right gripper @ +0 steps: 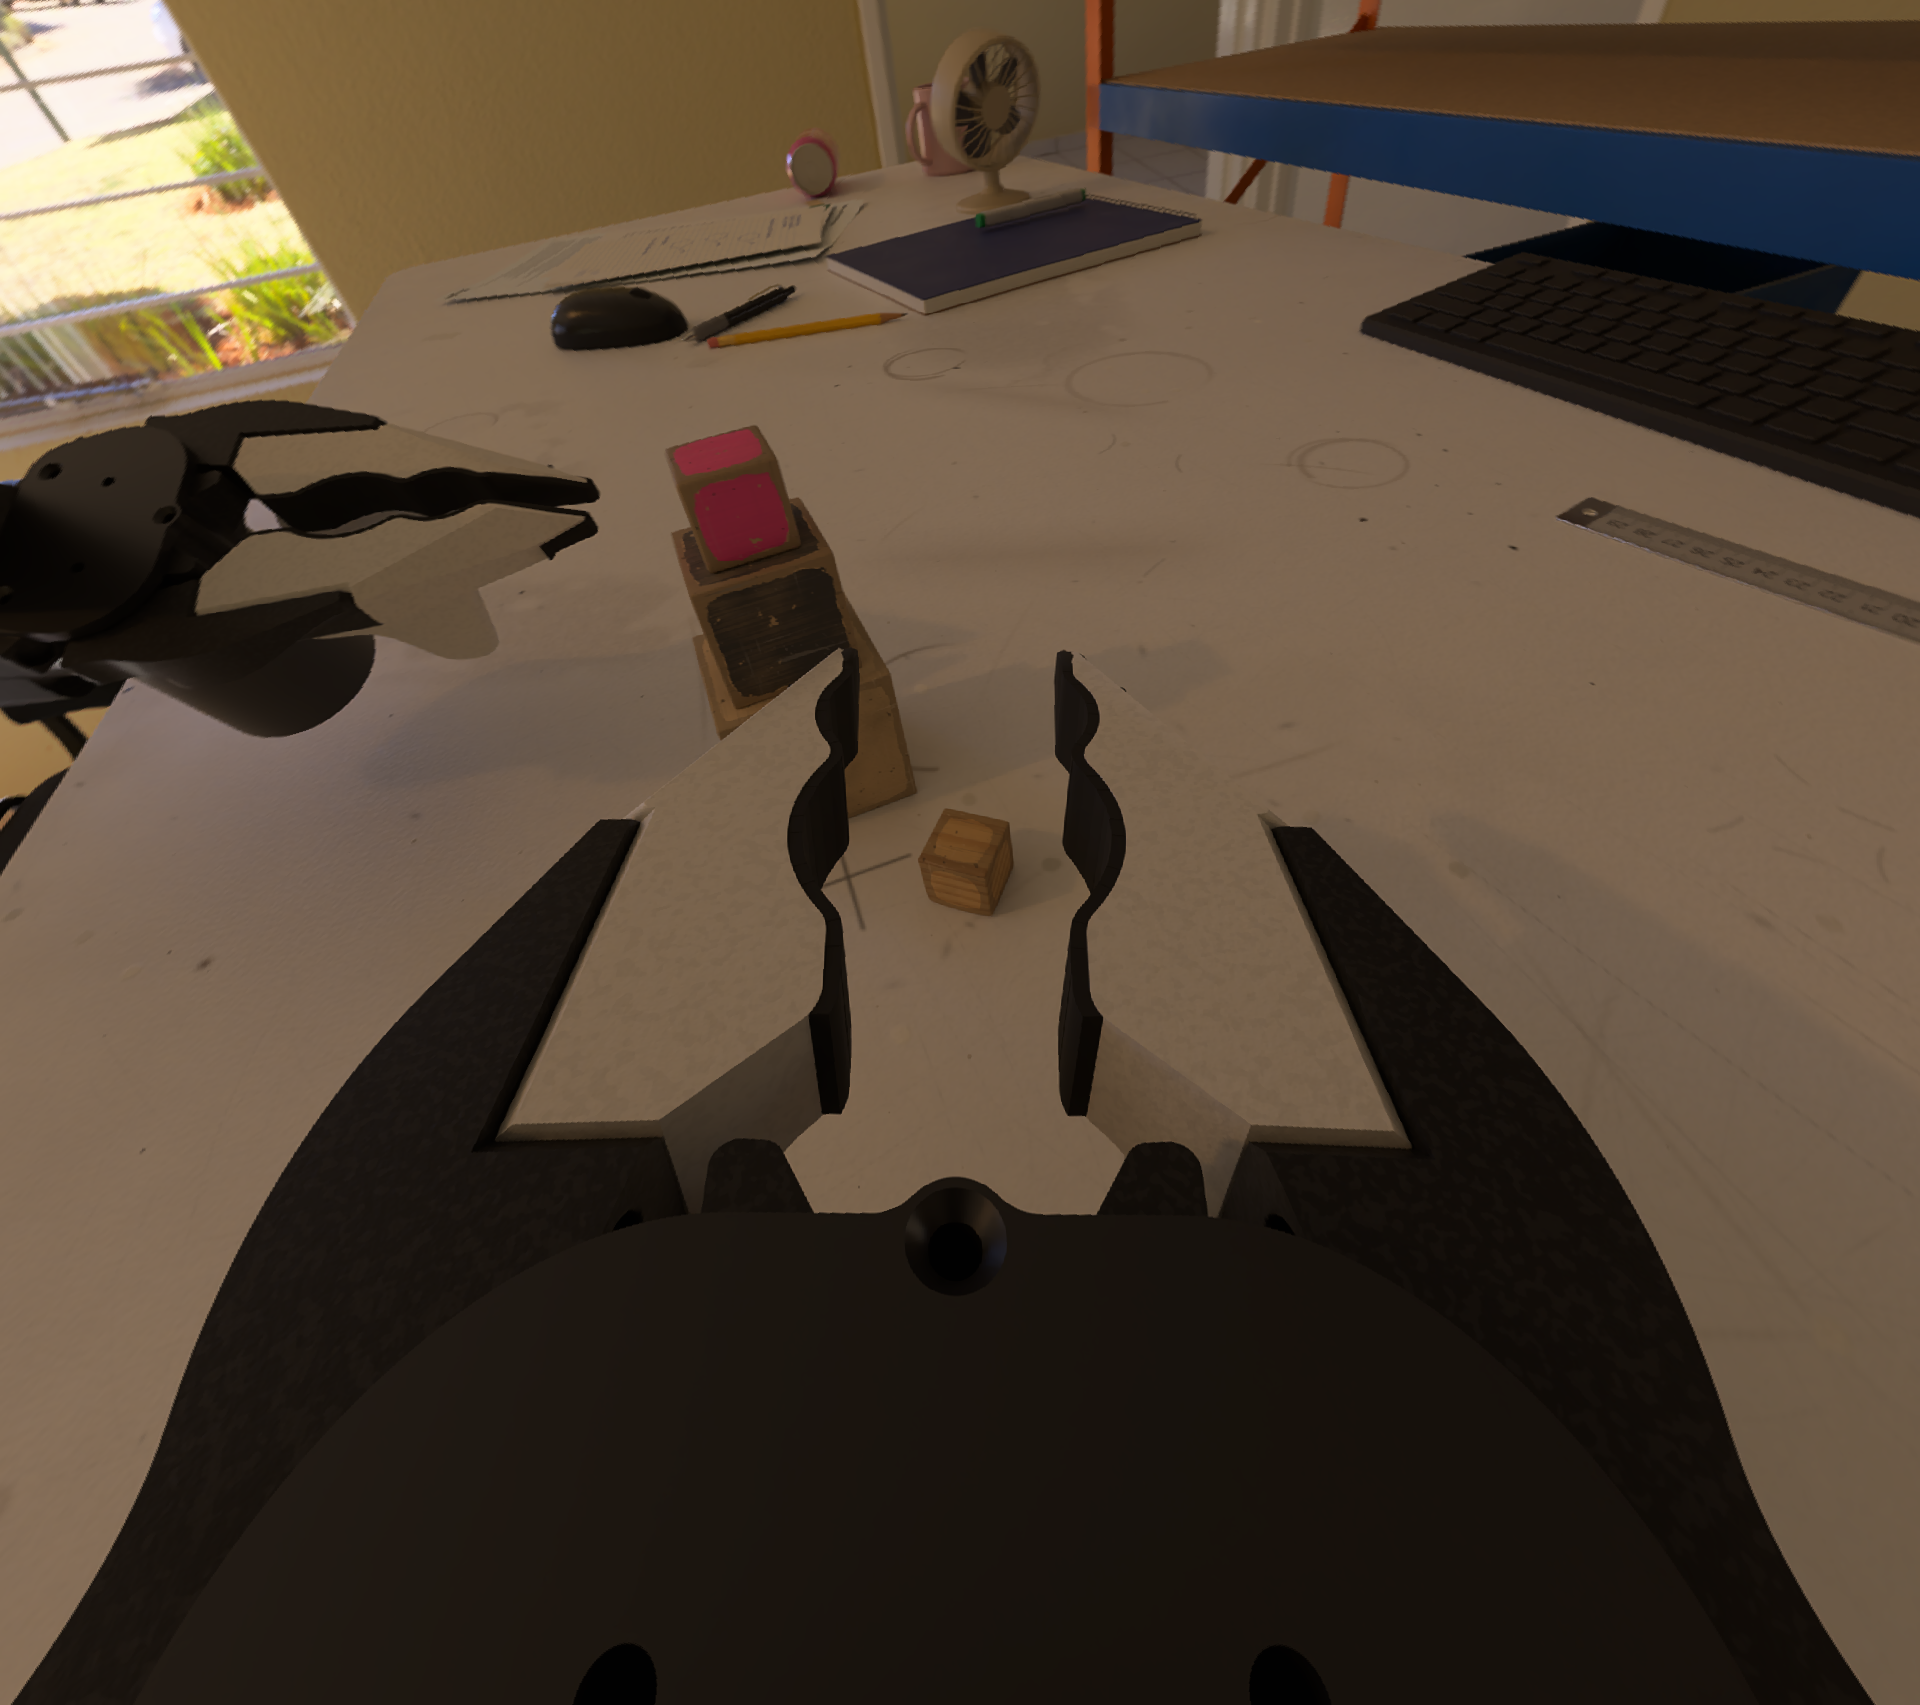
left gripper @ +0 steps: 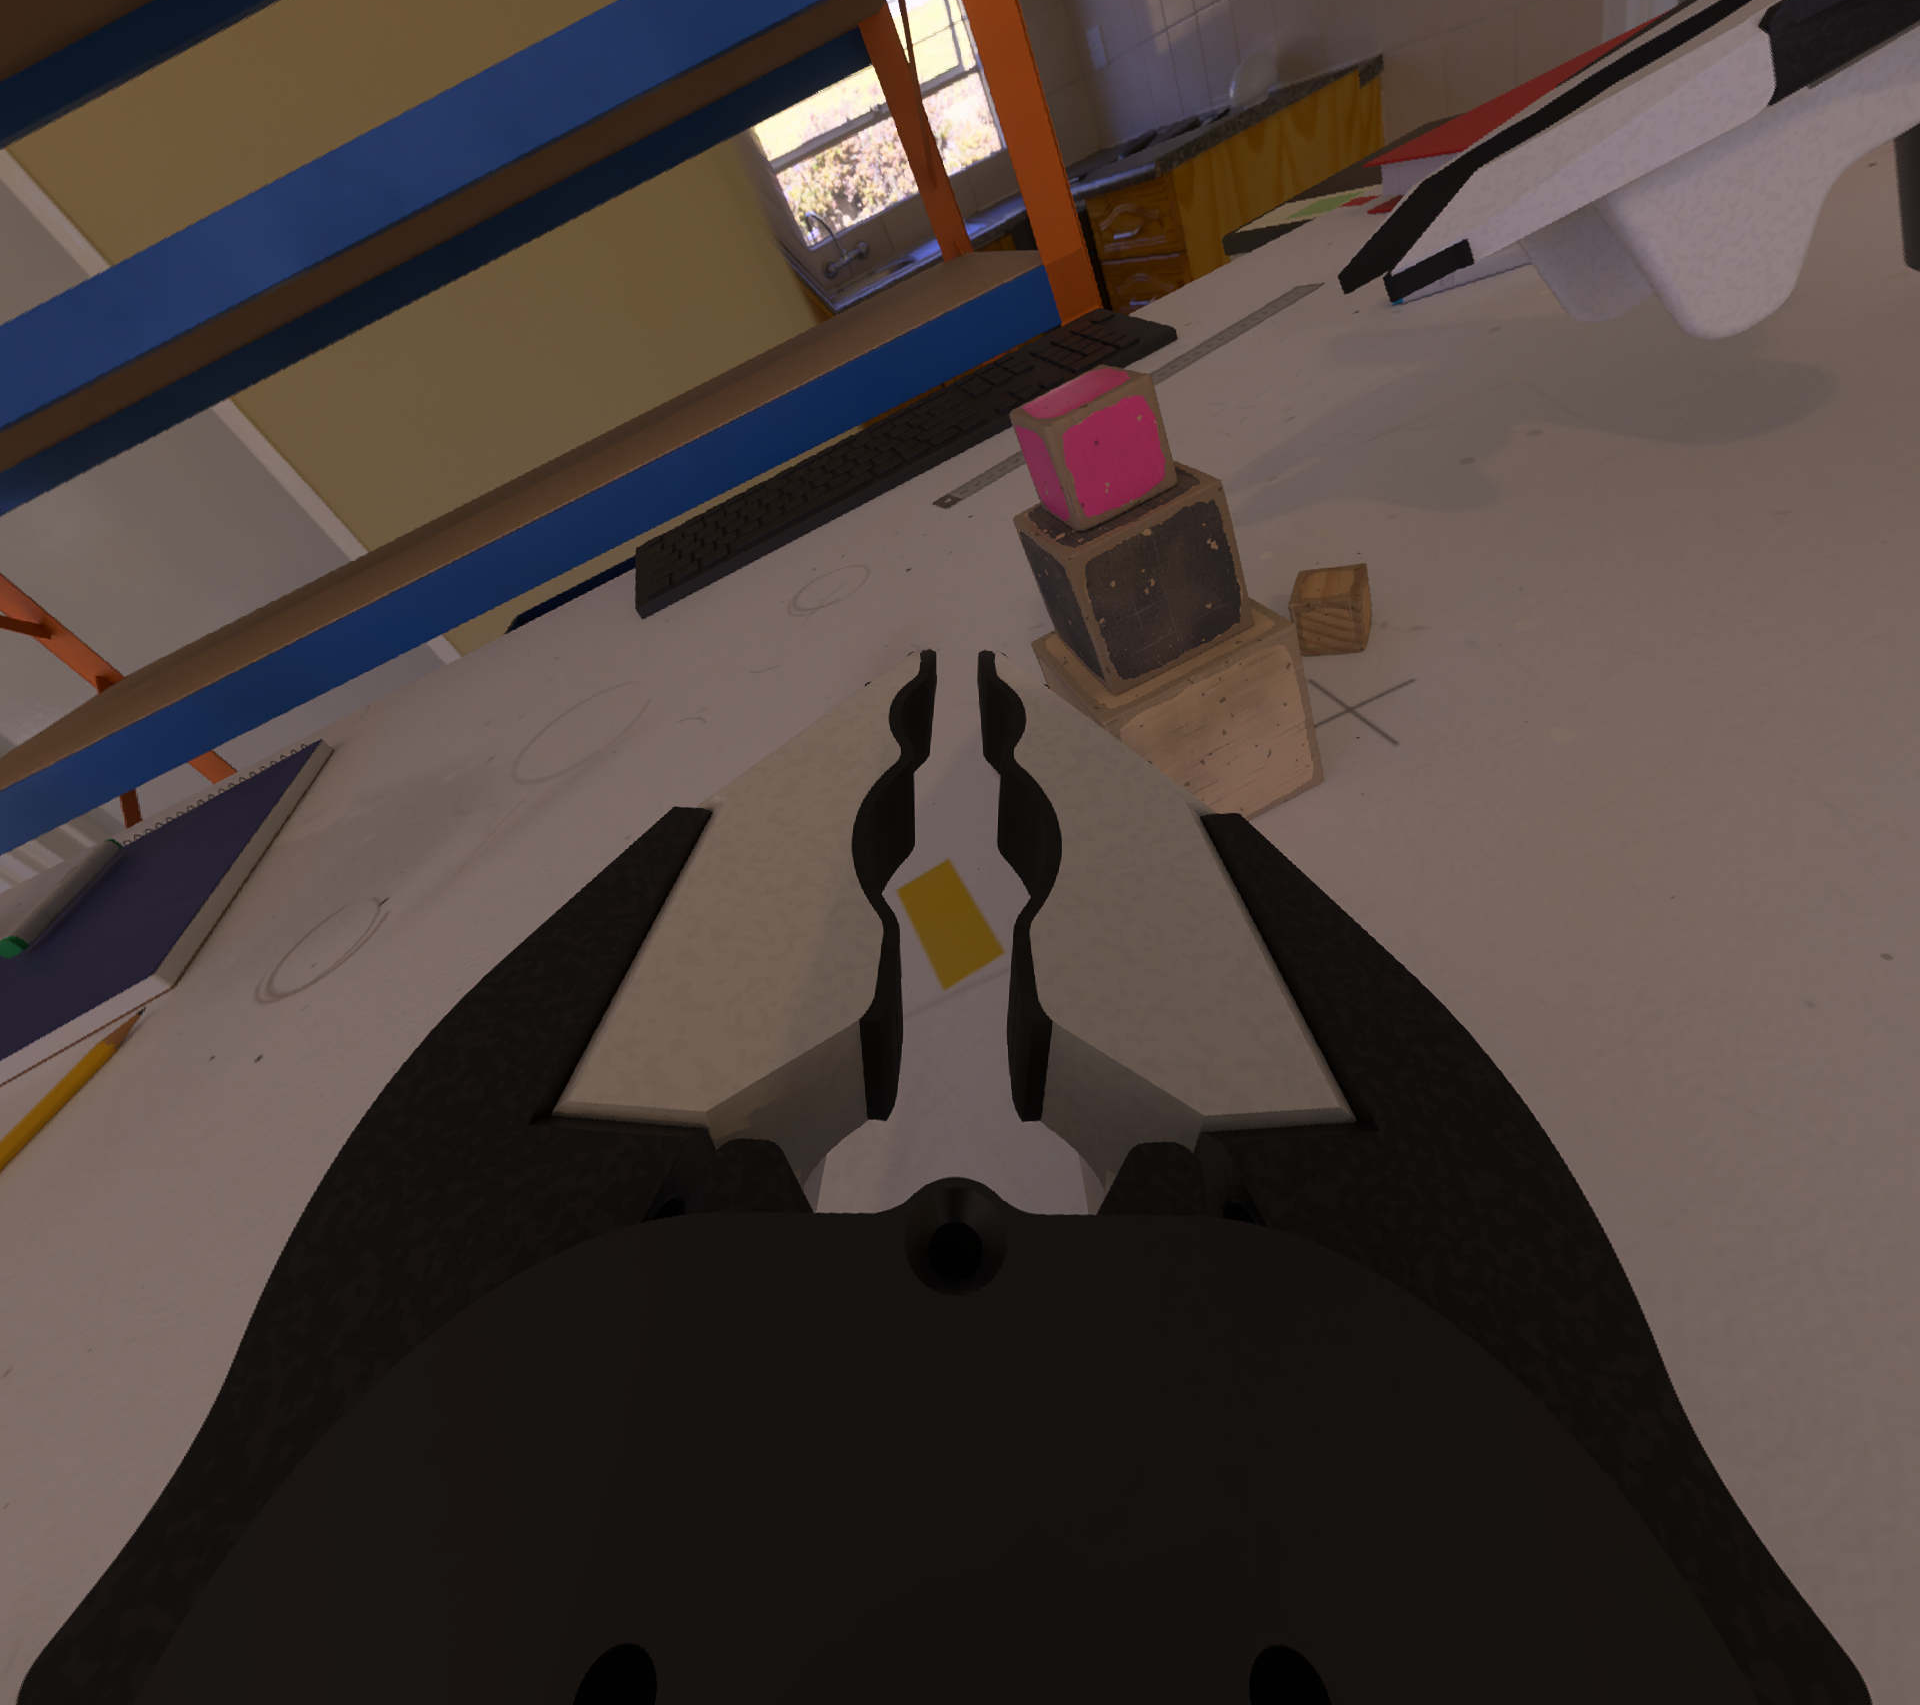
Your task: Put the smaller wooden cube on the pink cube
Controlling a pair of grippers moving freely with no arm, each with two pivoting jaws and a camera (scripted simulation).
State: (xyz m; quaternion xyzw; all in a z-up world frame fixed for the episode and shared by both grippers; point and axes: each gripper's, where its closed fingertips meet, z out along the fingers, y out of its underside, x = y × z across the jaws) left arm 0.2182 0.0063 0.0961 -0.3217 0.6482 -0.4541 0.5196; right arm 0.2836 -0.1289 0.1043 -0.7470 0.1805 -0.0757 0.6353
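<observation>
Yellow walls [right gripper: 520, 45], a sunlit window [right gripper: 125, 201], and blue-and-orange shelving [right gripper: 1507, 128] surround the white table [right gripper: 1351, 824].

Slatted wood on the smaller wooden cube [right gripper: 965, 860], chipped matt paint on the pink cube [right gripper: 729, 508] — both above a scuffed, matt white desk [right gripper: 1455, 824].

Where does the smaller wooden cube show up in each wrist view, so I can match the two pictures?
Left wrist view: the smaller wooden cube sits right of centre on the table, just right of the block stack.
Right wrist view: it lies near the middle, framed by the open fingers of the right gripper, to the lower right of the stack.
Shared landmark: the pink cube that tops the stack.
</observation>
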